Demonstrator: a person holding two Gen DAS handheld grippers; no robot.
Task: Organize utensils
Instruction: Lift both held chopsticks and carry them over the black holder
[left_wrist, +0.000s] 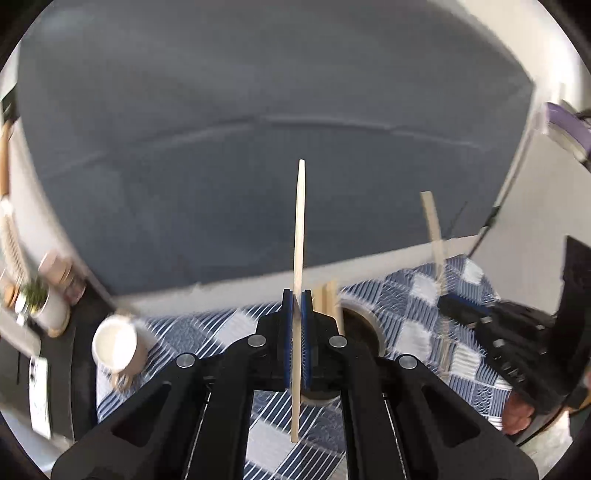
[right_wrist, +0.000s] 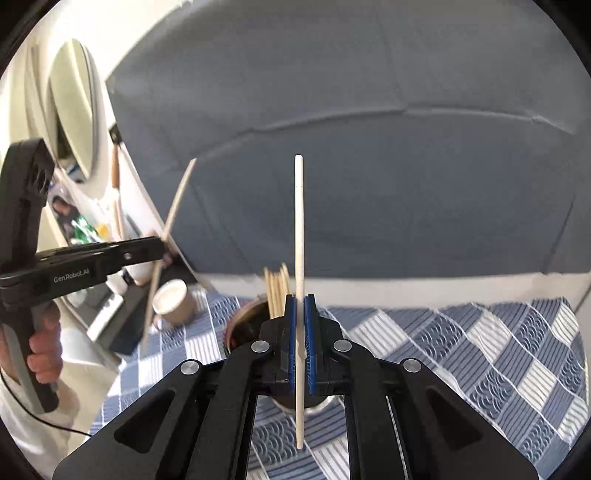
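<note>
My left gripper (left_wrist: 297, 295) is shut on a pale wooden chopstick (left_wrist: 300, 229) held upright above the table. My right gripper (right_wrist: 300, 299) is shut on a white chopstick (right_wrist: 299, 229), also upright. A round holder cup (right_wrist: 245, 325) with several wooden chopsticks (right_wrist: 277, 290) stands just behind and below both grippers; in the left wrist view its rim (left_wrist: 364, 314) shows to the right of the jaws. The right gripper (left_wrist: 454, 302) and its chopstick (left_wrist: 432, 221) show blurred in the left wrist view. The left gripper (right_wrist: 160, 251) and its chopstick (right_wrist: 173, 218) show in the right wrist view.
A blue-and-white checked cloth (right_wrist: 461, 339) covers the table. A paper cup (left_wrist: 116, 345) lies on its side at the left, also in the right wrist view (right_wrist: 173, 301). A grey sofa (left_wrist: 258, 147) fills the background. Jars and a small plant (left_wrist: 44, 295) stand on a dark shelf at left.
</note>
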